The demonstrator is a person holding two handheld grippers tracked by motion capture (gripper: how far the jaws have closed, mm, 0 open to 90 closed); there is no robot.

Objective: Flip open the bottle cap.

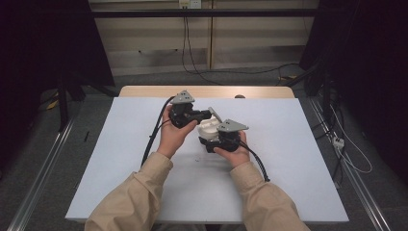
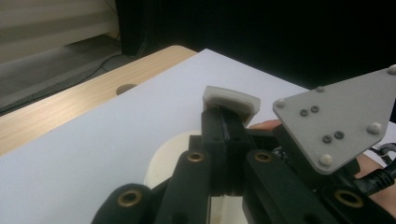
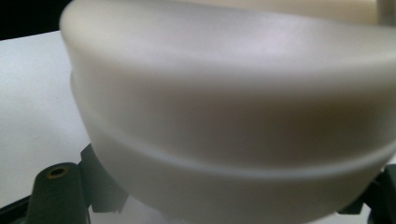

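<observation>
while we clamp round white plastic container at table centre in right gripper, jaws around its wall, left gripper pinches its flat raised lid tab at far rim. tab lies beyond our right gripper, left hand nearer it.

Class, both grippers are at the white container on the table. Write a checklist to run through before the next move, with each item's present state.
1. Left gripper shut on the lid tab: ok.
2. Right gripper jaws on either side of the white container: ok.
3. Right pads pressing firmly: cannot tell, blurred.
4. Container resting on the white sheet: cannot tell.
5. Left cable trailing away from the container: ok.
</observation>
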